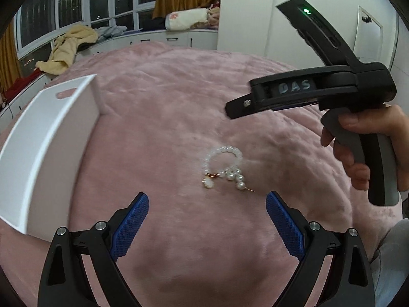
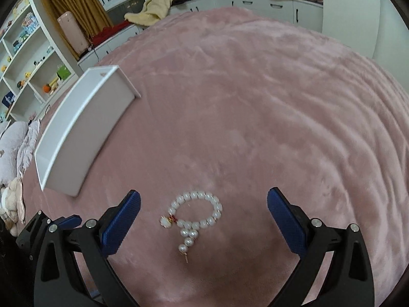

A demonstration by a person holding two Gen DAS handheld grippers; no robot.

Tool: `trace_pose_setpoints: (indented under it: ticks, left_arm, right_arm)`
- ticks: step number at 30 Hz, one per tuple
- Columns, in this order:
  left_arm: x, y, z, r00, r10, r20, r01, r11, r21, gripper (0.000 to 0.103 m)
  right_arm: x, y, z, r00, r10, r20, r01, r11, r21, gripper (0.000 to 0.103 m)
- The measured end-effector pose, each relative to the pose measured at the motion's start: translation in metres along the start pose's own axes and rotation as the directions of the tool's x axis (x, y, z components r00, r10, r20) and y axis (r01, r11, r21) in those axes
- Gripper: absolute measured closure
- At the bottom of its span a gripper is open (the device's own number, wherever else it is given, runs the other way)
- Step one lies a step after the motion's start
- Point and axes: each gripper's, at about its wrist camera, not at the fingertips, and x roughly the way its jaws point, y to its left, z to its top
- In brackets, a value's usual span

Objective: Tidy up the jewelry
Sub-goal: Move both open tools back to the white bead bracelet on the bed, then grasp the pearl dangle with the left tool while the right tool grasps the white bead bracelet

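1 pearl bracelet point(image 2: 195, 211), 1 white tray point(image 2: 84, 133), 2 tongs.

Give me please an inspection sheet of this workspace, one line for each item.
Surface: pink plush blanket, softly wrinkled.
Job's things: pearl bracelet with dangling pearls lies flat; white tray stands apart from it, contents hidden.
Clutter: nothing seen on the blanket.
Grippers: left gripper open, empty; right gripper open, above the bracelet, not touching.
Cables: nothing seen.
Surroundings: shelf unit, yellow garment on the window bench, curtains.
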Motion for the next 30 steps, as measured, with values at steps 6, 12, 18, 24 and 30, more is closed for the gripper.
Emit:
trace_pose_setpoints:
  ticks: [6, 12, 18, 24, 30]
  left_arm:
    - [0.025, -0.020, -0.002, 0.998, -0.051, -0.030, 0.051, 0.999, -0.005, 0.009]
    - [0.064, -0.037, -0.001, 0.994, -0.091, -0.060, 0.089, 0.996, -0.033, 0.019]
    - [0.100, -0.044, 0.002, 0.990, -0.077, -0.115, 0.071, 0.996, -0.060, 0.037]
    - [0.102, -0.047, 0.001, 0.991, -0.078, -0.109, 0.073, 0.996, -0.055, 0.063]
    - [0.100, -0.050, 0.001, 0.990, -0.065, -0.121, 0.063, 0.998, -0.020, 0.078]
  right_arm:
    - [0.020, -0.011, -0.007, 0.999, 0.032, -0.034, -0.031, 0.998, 0.047, 0.017]
    - [0.044, -0.023, -0.012, 0.994, 0.073, -0.083, -0.069, 0.996, 0.049, 0.024]
    - [0.061, -0.024, -0.016, 0.994, 0.053, -0.091, -0.053, 0.999, 0.006, 0.037]
    - [0.071, -0.023, -0.018, 0.990, 0.061, -0.129, -0.067, 0.997, -0.046, 0.088]
    - [0.067, -0.024, -0.014, 0.992, 0.058, -0.110, -0.065, 0.996, -0.055, 0.092]
